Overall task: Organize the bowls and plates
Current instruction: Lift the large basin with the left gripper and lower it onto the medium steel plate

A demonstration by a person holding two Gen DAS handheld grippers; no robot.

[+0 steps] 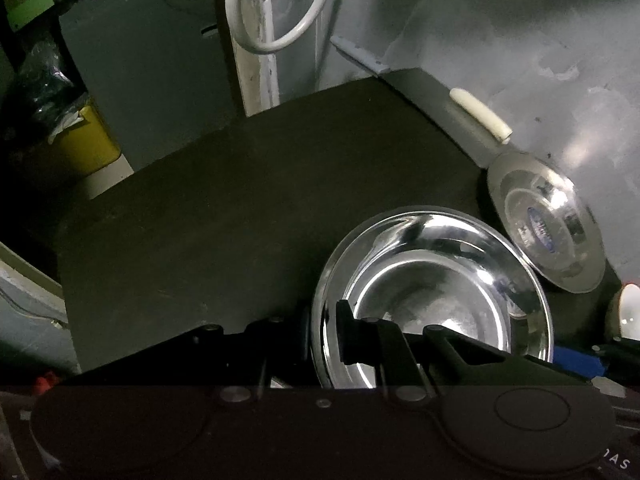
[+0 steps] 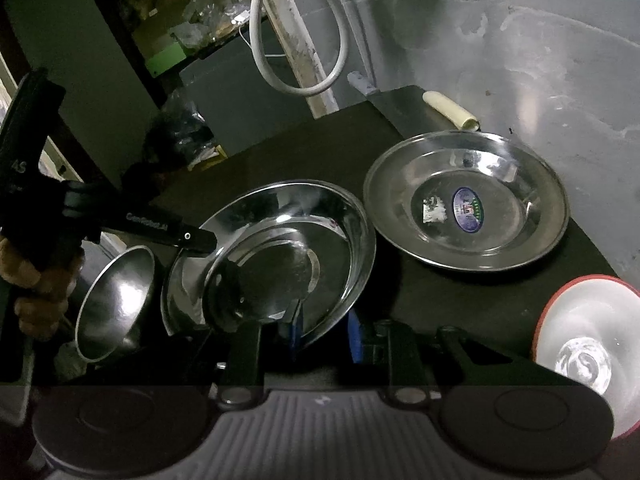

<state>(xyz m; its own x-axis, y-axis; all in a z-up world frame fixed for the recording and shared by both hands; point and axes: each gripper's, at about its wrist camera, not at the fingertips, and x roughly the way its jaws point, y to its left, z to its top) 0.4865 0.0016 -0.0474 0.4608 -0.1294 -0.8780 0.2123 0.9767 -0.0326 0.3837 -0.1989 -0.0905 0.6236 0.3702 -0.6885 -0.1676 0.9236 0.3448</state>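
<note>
While the left hand-held gripper (image 1: 326, 334) pinches the near-left rim of a steel plate (image 2: 276, 256), that plate sits tilted, its left edge lifted off the dark bench (image 1: 224, 200) and its right edge low. In the right wrist view the left tool's black finger (image 2: 192, 240) reaches onto the rim at about nine o'clock of the plate. The right hand-held gripper (image 2: 326, 334) stands spread, its blue-padded fingers straddling the plate's near rim at six o'clock without clearly clamping it.

A second steel plate with an oval sticker (image 2: 466, 200) lies flat at about two o'clock from the held one, just beside it and close to the wall. A small steel bowl (image 2: 116, 300) rests at eight o'clock, near the left tool, and a white bowl with a red rim (image 2: 588, 344) stands at four o'clock, well apart.

The step in hand looks like lifting this plate to stack it. Judging by the layout, the next move calls for raising it clear of the bench, carrying it toward two o'clock, levelling it and lowering it into the stickered plate; the thin, slick rim could slip if the tilt grows.
</note>
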